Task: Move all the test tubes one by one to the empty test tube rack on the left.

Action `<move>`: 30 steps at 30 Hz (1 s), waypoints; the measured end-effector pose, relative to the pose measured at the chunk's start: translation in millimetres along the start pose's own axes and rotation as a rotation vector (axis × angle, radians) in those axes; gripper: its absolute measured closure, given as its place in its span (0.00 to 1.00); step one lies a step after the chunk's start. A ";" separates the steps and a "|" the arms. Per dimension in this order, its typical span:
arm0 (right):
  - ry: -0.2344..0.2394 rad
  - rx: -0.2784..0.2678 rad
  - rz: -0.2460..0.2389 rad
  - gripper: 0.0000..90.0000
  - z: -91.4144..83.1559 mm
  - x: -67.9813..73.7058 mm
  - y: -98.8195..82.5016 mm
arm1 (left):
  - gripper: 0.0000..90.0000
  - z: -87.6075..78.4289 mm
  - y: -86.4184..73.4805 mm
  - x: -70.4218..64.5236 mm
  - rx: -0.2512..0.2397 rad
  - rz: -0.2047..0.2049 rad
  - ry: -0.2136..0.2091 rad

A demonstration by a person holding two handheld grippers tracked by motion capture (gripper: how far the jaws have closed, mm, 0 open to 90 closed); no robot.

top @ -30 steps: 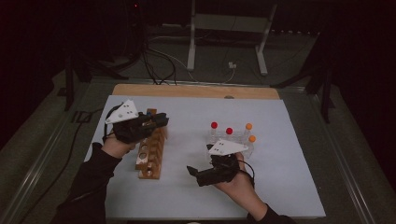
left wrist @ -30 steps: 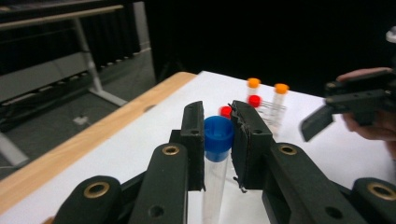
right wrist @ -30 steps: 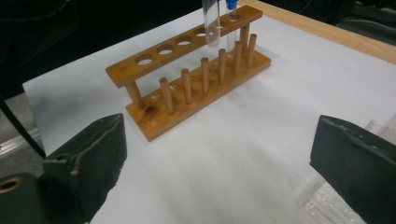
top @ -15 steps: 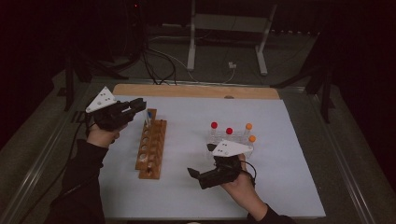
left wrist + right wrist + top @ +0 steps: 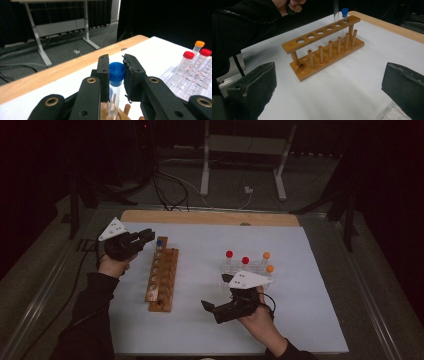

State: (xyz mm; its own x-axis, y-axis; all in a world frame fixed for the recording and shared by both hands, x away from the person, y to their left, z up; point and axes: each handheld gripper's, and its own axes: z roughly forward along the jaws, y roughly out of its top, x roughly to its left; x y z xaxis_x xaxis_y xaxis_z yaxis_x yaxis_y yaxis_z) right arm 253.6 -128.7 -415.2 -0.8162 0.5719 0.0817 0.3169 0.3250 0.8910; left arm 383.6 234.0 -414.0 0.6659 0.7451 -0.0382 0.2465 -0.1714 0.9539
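I have the left gripper [image 5: 148,237] at the far end of the wooden tube rack [image 5: 162,279], on the left half of the bench [image 5: 200,330]. Its jaws are closed on a blue-capped test tube [image 5: 116,75]; in the left gripper view the pads sit on both sides of the blue cap and the clear body hangs down between them. The tube stands upright, with its long axis vertical, and in the right gripper view its lower part passes through the last hole of the rack's top board, the hole farthest from me. I cannot tell whether the bottom already rests on the base board.

The relation that matters, as I judge it, is vertical: the tube is directly under the jaws and in line with the hole, so the coming move is either straight down to seat it or a simple opening of the jaws. Any sideways pull would lever the tube against the hole edge.

My right gripper [image 5: 212,308] hangs low over the bench near me, jaws wide apart and nothing between them, pointing toward the rack. Just behind it is a clear plastic rack [image 5: 239,272] with red-capped and orange-capped tubes [image 5: 266,255]. The left hand is clearly the nearer one to the wooden rack.

I can read no label, brand or writing on any tube or rack.
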 end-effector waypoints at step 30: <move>0.030 0.003 -0.001 0.00 -1.1 -0.2 -1.4 | 0.86 25.3 -33.2 -4.4 0.142 0.010 -0.027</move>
State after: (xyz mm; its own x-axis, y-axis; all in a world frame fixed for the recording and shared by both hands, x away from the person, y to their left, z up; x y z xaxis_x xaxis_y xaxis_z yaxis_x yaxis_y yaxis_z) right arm 252.8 -130.1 -416.0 -0.8307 0.5488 0.0939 0.3171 0.3278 0.8899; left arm 390.3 220.2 -453.0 0.6867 0.7258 -0.0390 0.3359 -0.2693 0.9026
